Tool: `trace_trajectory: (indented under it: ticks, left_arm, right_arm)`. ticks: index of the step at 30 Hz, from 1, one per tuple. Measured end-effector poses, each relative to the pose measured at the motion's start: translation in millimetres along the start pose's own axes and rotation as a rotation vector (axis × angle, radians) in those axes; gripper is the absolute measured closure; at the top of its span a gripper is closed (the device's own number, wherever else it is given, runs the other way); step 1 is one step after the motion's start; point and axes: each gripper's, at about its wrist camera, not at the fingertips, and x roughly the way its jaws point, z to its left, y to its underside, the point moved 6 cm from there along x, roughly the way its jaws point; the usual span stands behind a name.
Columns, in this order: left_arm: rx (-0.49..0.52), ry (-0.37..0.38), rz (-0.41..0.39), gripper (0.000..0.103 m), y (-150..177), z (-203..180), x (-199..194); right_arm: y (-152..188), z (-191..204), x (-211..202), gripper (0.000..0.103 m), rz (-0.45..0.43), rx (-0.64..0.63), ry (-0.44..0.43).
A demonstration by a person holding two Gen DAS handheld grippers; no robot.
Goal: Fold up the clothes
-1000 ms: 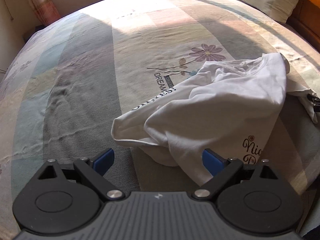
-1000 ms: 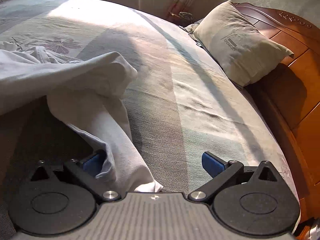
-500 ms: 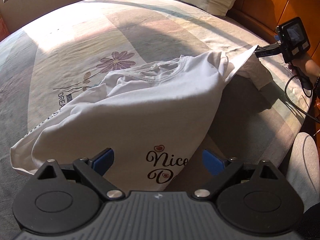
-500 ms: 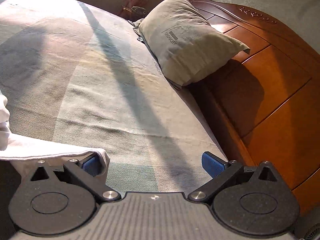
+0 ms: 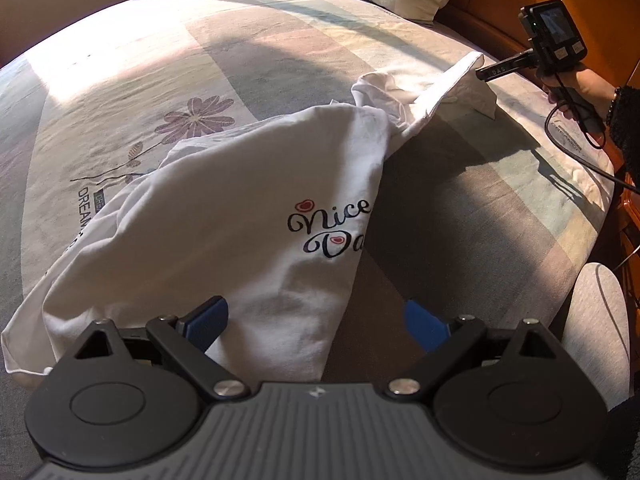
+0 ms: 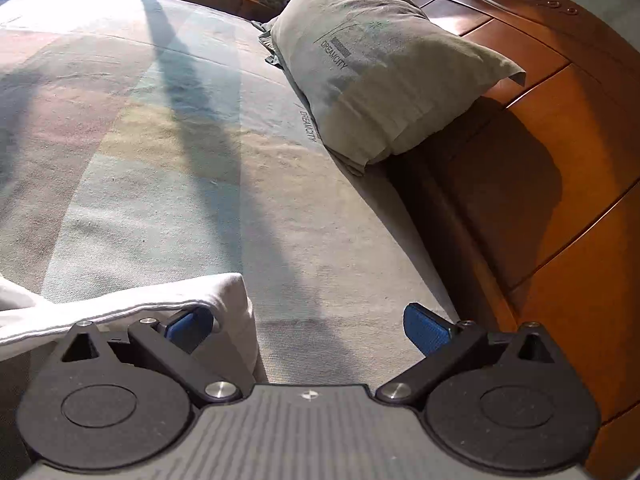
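A white T-shirt (image 5: 224, 216) with a "Nice Day" print lies crumpled on the bed. My left gripper (image 5: 316, 326) is open just above its near end, and the cloth reaches up between the blue pads (image 5: 208, 322). A hand holds my right gripper (image 5: 494, 71) at the shirt's far corner, which is raised off the bed. In the right wrist view that gripper (image 6: 306, 328) stands open, with a white fold of the shirt (image 6: 200, 296) draped over its left finger.
The bed has a striped sheet (image 5: 248, 52) with a flower print. A pillow (image 6: 384, 76) leans on the wooden headboard (image 6: 560, 168) at the right. A grey trouser leg (image 5: 596, 332) is at the bed's near right edge.
The left view has swung right and closer, bringing the shirt's print between the fingers. The right gripper has turned toward the pillow, and the shirt's corner has risen with it.
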Motion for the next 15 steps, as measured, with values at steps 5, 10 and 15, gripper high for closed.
trace_trajectory:
  ticks: [5, 10, 15]
  left_arm:
    - [0.002, -0.011, -0.009, 0.008, 10, -5, -4]
    - [-0.029, -0.023, -0.036, 0.007, 29, -5, -15]
    - [-0.068, -0.078, -0.041, 0.007, 61, 4, -24]
  right_arm:
    - [44, 31, -54, 0.000, -0.003, -0.008, -0.241]
    - [69, 78, -130, 0.000, -0.078, -0.046, -0.481]
    - [85, 147, -193, 0.000, -0.143, -0.088, -0.683]
